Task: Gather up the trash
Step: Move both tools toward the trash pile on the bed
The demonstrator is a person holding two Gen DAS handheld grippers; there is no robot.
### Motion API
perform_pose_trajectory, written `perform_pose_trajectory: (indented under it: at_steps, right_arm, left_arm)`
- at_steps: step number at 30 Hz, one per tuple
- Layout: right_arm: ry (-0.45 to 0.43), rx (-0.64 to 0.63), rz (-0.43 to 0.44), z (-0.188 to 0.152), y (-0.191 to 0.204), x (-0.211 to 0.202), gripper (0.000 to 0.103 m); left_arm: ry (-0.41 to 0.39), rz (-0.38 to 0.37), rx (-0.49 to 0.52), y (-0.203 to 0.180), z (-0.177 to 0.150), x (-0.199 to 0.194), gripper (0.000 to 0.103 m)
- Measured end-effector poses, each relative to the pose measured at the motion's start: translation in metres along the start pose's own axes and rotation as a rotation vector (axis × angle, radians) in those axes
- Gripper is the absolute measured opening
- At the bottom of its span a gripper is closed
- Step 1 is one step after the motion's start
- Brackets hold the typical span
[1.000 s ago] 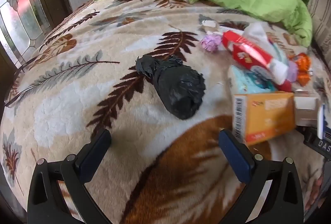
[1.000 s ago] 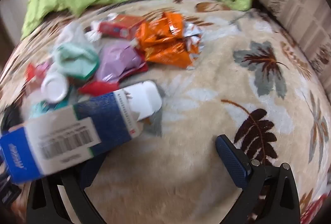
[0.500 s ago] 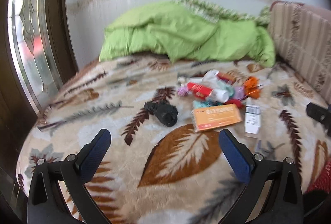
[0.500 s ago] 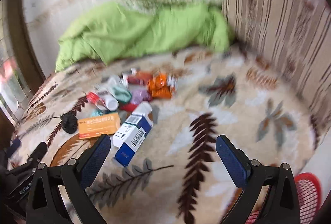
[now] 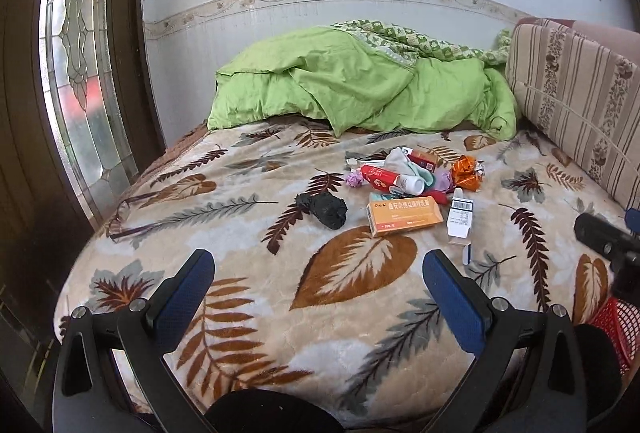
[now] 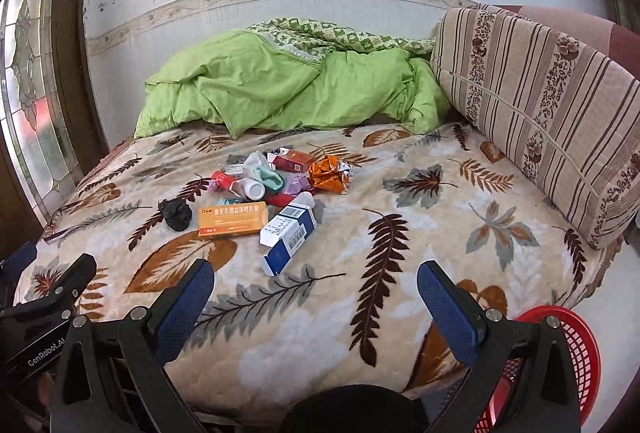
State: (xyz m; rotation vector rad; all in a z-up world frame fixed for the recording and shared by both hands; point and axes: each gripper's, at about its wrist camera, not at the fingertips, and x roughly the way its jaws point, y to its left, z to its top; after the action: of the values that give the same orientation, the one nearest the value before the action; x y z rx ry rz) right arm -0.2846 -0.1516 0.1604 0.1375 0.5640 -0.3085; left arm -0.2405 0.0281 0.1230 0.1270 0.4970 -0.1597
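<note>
Both grippers are hovering over the near edge of the bed, well back from the trash, and neither is holding anything: the left gripper is showing its jaws spread wide, and the right gripper is doing the same. The trash is lying in a loose cluster on the leaf-print blanket toward the middle of the bed: a black bag sitting apart on the left, an orange box and a blue-and-white carton lying nearest, and behind them a heap of wrappers, a red pack and soft crumpled pieces. A red basket is sitting on the floor at the right corner of the bed, likely the place for collecting. The step in hand is probably a first reach, and the carton looks the best pick for the right gripper, since it is lying closest and clear of the heap. Coming in across its narrow width, with the jaws straddling both long faces, should be giving a firm hold; pressing down too hard risks sinking it into the plush blanket or crushing the open flap. The black bag suits the left gripper, pinched at its knotted end rather than its bulging body. Light wrappers may be sliding off, so carrying them low over the basket seems wise.
</note>
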Motion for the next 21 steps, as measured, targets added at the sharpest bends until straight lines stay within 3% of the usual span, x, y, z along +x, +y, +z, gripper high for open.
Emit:
perform_pose_trajectory:
  at_steps: [21]
  right_arm:
    - [0.038,-0.016,-0.023,0.005,0.005,0.01,0.102]
  left_arm:
    - [0.034,-0.015,0.013,-0.006,0.002,0.008,0.103]
